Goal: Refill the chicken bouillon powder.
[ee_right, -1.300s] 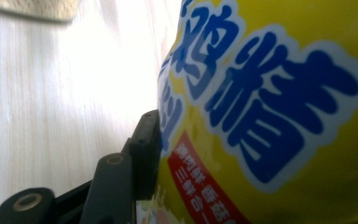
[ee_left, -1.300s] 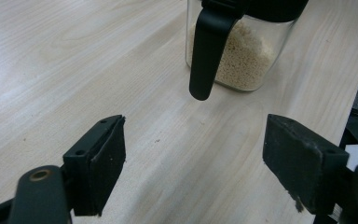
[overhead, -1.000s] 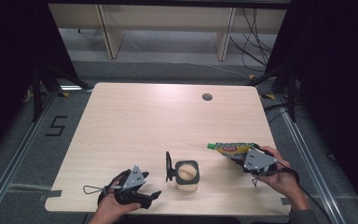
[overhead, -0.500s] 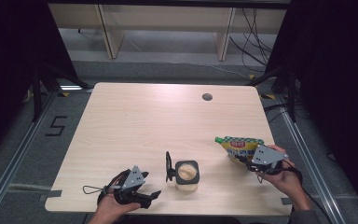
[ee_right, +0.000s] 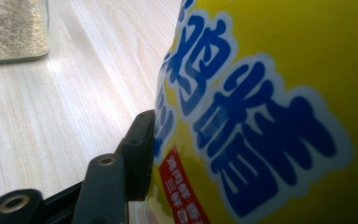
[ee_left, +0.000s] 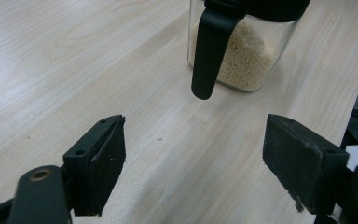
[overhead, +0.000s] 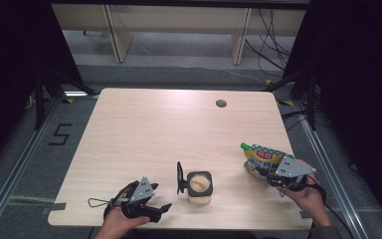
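Observation:
A square glass jar (overhead: 199, 186) of pale grains stands near the table's front edge, its black lid flap (overhead: 180, 178) swung up on its left side. My left gripper (overhead: 162, 209) rests to the jar's left, open and empty, with the jar (ee_left: 247, 60) and flap (ee_left: 208, 51) just ahead of its jaws. A yellow pouch (overhead: 259, 158) with blue lettering lies at the right of the table. My right gripper (overhead: 264, 172) has that pouch (ee_right: 270, 116) between its jaws, which have just been opening; its left pad (ee_right: 139, 140) still lies against the pouch and the other is hidden.
The wooden table (overhead: 179, 124) has a small round cable hole (overhead: 221, 103) at the back right. Its right edge runs close beside the pouch and my right hand (overhead: 303, 199). Dark floor and metal rails surround the table.
My right gripper has carried the yellow pouch rightward and slightly toward the front, and the pouch sits lower on the table. The left gripper and jar have stayed put.

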Available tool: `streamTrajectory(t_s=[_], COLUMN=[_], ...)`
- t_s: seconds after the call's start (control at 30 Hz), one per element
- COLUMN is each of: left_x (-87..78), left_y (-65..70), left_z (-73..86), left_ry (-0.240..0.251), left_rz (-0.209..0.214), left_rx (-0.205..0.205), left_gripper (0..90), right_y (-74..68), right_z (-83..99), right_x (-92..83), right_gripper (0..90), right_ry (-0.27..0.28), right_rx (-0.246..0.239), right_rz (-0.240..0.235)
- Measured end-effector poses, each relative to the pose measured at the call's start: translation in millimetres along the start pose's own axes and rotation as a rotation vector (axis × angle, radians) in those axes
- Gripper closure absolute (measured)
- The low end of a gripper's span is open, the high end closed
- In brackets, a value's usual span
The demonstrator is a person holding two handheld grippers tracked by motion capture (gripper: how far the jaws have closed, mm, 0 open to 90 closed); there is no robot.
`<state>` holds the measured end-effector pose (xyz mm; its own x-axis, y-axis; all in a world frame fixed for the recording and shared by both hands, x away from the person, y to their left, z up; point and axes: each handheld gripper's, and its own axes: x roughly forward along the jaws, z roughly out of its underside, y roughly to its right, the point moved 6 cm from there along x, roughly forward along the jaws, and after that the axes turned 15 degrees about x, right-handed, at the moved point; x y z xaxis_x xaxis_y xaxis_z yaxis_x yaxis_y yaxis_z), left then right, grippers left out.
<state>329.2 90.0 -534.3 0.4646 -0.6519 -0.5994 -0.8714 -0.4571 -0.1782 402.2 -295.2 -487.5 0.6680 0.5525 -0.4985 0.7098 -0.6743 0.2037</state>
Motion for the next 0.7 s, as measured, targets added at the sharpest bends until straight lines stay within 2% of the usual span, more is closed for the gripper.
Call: streamTrajectory(t_s=[0.03,0.07,0.1,0.13,0.2,0.23,0.27,0.3,0.37,0.4,0.47,0.5,0.53,0.57,0.6,0.67,0.7], left_x=[-0.2,-0.9,-0.7,0.2,-0.1,0.4,0.0,0.4,-0.8,-1.7,-1.1,-1.4,-1.3,-1.4,-1.4,-1.6,-1.3], left_y=[-0.7,-2.0,-1.1,-0.3,-0.4,-0.9,-2.8,-1.8,-2.1,-2.8,-1.9,-2.9,-2.7,-3.1,-3.1,-2.9,-3.3], left_z=[0.0,0.2,0.2,-0.2,0.6,0.9,1.8,0.9,0.7,1.4,0.9,1.3,1.2,1.1,1.0,1.1,1.3], left_ry=[-0.001,-0.009,-0.007,0.005,-0.001,-0.001,-0.013,-0.004,-0.001,-0.012,0.001,-0.004,-0.004,-0.003,-0.004,-0.012,-0.014], left_rz=[-0.003,-0.001,-0.001,-0.005,-0.001,-0.006,-0.010,-0.009,-0.011,-0.015,-0.008,-0.008,-0.006,-0.006,-0.006,-0.001,-0.004], left_rx=[0.011,0.034,0.019,0.002,0.000,0.000,0.021,0.005,0.011,0.014,0.008,0.022,0.023,0.032,0.031,0.028,0.028], left_gripper=[20.9,20.9,20.9,20.9,20.9,20.9,20.8,20.8,20.9,20.9,20.9,20.9,20.8,20.9,20.9,20.9,20.9], right_y=[-0.6,-0.4,-1.5,-1.3,-2.0,-1.8,-1.1,-0.6,3.0,4.0,5.0,4.7,4.4,6.7,5.2,5.7,5.9], right_z=[0.6,0.1,0.4,0.2,-0.8,-1.6,-2.4,-1.9,-2.7,-2.9,-4.0,-4.6,-4.7,-5.7,-3.9,-2.7,-2.4], right_x=[-0.5,0.1,-0.5,-0.9,-1.1,-2.7,-3.3,-5.1,-6.7,-7.8,-10.6,-11.5,-12.7,-13.7,-14.4,-15.4,-15.2], right_gripper=[49.1,48.6,47.6,45.8,42.8,41.2,38.6,36.8,34.4,33.7,32.9,32.6,32.3,31.6,30.5,30.1,30.0], right_ry=[-0.004,0.000,-0.004,-0.006,0.001,0.006,0.013,0.007,0.023,0.028,0.048,0.063,0.063,0.069,0.060,0.054,0.060], right_rx=[0.012,-0.002,0.010,0.001,0.003,0.005,0.009,0.025,0.029,0.032,0.046,0.062,0.072,0.043,0.082,0.079,0.082], right_rz=[0.009,0.015,0.020,0.030,0.036,0.040,0.048,0.060,0.083,0.082,0.087,0.085,0.079,0.089,0.101,0.087,0.095])
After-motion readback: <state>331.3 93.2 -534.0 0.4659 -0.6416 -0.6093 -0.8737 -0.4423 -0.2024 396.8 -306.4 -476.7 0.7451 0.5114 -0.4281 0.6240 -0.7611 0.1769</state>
